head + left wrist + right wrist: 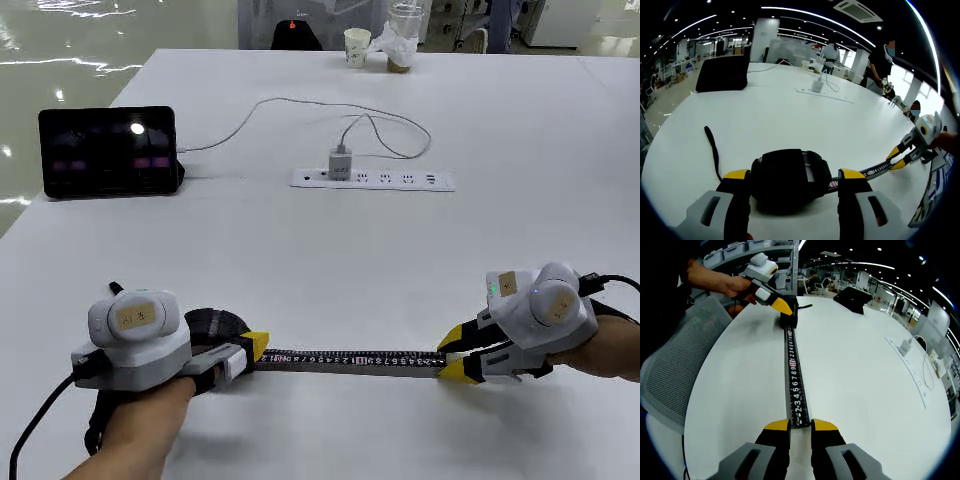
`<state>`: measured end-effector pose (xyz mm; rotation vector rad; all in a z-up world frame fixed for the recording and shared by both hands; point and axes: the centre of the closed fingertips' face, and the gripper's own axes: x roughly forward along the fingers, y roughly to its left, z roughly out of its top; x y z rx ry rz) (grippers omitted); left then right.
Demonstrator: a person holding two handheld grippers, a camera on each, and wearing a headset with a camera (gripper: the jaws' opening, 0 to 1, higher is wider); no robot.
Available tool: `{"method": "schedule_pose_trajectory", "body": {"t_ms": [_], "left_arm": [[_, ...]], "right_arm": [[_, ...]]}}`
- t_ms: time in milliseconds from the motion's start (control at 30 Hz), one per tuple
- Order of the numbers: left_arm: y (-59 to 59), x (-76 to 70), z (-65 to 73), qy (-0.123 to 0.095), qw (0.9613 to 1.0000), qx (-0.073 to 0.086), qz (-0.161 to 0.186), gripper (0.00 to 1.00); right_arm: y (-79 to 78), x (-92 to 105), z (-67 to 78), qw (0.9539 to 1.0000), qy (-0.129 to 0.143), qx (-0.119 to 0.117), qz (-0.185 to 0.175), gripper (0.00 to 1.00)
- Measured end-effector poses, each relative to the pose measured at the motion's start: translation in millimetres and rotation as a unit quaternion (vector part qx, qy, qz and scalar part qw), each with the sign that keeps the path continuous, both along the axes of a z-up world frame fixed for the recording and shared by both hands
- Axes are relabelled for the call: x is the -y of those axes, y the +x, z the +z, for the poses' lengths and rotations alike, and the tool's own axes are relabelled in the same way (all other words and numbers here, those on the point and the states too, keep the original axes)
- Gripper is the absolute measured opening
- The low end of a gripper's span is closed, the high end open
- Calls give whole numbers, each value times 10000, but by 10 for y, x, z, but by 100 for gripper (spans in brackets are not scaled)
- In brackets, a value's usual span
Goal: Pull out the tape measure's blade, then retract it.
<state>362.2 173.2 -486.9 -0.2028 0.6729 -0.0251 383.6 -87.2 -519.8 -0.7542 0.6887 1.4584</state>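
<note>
While outstretched, blade [350, 358] within right gripper [456, 355]

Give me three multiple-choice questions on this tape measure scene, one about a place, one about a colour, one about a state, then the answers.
1. In the head view, where is the tablet relative to the power strip?
A. left of it
B. right of it
C. on top of it

2. What colour is the tape measure's case?
A. black
B. red
C. white

3. The blade is:
A. fully retracted
B. drawn out from the case to the right gripper
C. coiled up loose

1 A: it stands to the strip's left.
2 A: it shows black, clamped by the left gripper.
3 B: the right gripper pinches the blade's end, far from the case.
</note>
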Motion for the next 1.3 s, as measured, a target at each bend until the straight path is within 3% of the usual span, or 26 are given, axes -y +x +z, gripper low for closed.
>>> {"method": "schedule_pose_trajectory", "body": {"t_ms": [1300], "left_arm": [[36,-61,-94,248,9991,-236,243,62]], "right_arm": [[6,-8,-3,9999,58,120,50,10]]}}
